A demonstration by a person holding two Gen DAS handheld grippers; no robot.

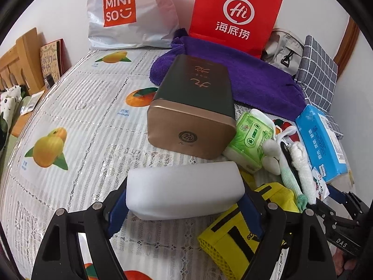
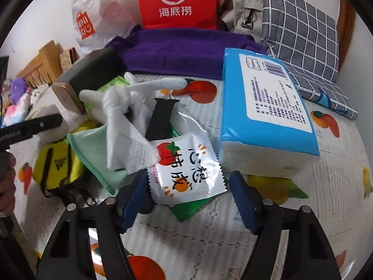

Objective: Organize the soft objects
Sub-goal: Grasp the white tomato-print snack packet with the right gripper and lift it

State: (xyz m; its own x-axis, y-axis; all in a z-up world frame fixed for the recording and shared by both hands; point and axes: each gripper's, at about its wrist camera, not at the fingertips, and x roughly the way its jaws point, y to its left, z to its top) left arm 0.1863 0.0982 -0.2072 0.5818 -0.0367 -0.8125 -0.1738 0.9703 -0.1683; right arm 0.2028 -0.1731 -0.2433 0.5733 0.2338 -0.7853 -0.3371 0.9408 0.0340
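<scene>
With the left gripper (image 1: 185, 200) pinching the white foam block (image 1: 184, 189) and the right gripper (image 2: 188, 193) part-open astride the glossy white snack sachet (image 2: 186, 168) on the table, that slick sachet may slip out as the pads close

Right tongs (image 2: 190, 200) over a white snack packet (image 2: 186, 168) printed with a tomato, blue pads either side, left pad touching its edge, right pad apart. Just beyond: blue tissue pack (image 2: 265, 114), crumpled white tissue (image 2: 126, 140), black strap (image 2: 160, 121). Further back, purple towel (image 2: 181, 51) and red paper bag (image 2: 178, 2) (all on a fruit-print desk (image 2: 338, 198)).
</scene>
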